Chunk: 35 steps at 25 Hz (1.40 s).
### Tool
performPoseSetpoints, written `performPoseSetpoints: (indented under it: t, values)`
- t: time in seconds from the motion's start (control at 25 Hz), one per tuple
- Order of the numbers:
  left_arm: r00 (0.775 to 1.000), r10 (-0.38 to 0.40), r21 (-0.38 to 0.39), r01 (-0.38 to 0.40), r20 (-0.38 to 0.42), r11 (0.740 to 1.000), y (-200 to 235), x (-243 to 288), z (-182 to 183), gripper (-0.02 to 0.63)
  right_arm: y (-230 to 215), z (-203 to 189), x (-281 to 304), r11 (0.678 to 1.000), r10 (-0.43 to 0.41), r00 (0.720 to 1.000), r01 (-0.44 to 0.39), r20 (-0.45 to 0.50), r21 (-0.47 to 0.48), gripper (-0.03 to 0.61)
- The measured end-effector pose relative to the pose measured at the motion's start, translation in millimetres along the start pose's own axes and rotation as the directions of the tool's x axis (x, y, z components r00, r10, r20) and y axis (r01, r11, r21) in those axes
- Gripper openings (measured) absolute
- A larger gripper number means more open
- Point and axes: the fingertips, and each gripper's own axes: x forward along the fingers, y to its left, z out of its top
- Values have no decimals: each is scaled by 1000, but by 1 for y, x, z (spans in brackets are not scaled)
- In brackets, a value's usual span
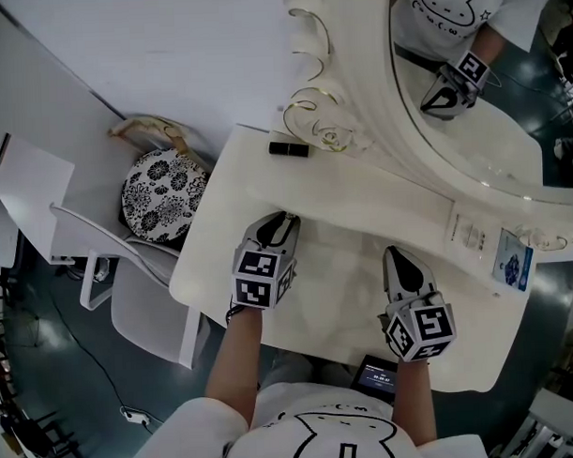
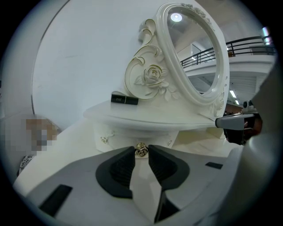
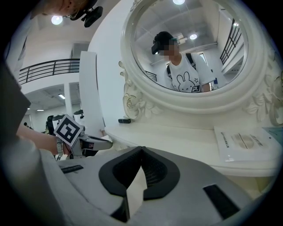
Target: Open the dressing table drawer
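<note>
The white dressing table point(image 1: 345, 306) carries a raised shelf and an oval mirror point(image 1: 489, 122). Under the shelf is the drawer front point(image 2: 116, 133) with a small gold knob point(image 2: 141, 150). My left gripper point(image 2: 141, 149) points at that drawer, and its two dark pads close on the knob from both sides. From the head view, the left gripper point(image 1: 284, 219) reaches in beneath the shelf's left end. My right gripper point(image 1: 392, 252) hovers over the tabletop to the right, its tips point(image 3: 141, 149) meeting with nothing between them.
A black lipstick tube point(image 1: 288, 149) lies on the shelf beside the mirror's carved scroll. Leaflets point(image 1: 511, 260) lie at the shelf's right end. A floral-cushioned stool point(image 1: 163, 195) and a white chair point(image 1: 129, 276) stand left of the table. A dark screen point(image 1: 376, 375) sits at the table's near edge.
</note>
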Motion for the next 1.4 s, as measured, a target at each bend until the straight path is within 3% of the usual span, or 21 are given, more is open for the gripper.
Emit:
performPoseSetpoints:
  t: [1.4]
  values:
    - [1000, -10, 20, 10, -26, 1000, -7, -46, -34, 117, 39, -3, -21, 996, 72, 997, -72, -4, -48, 8]
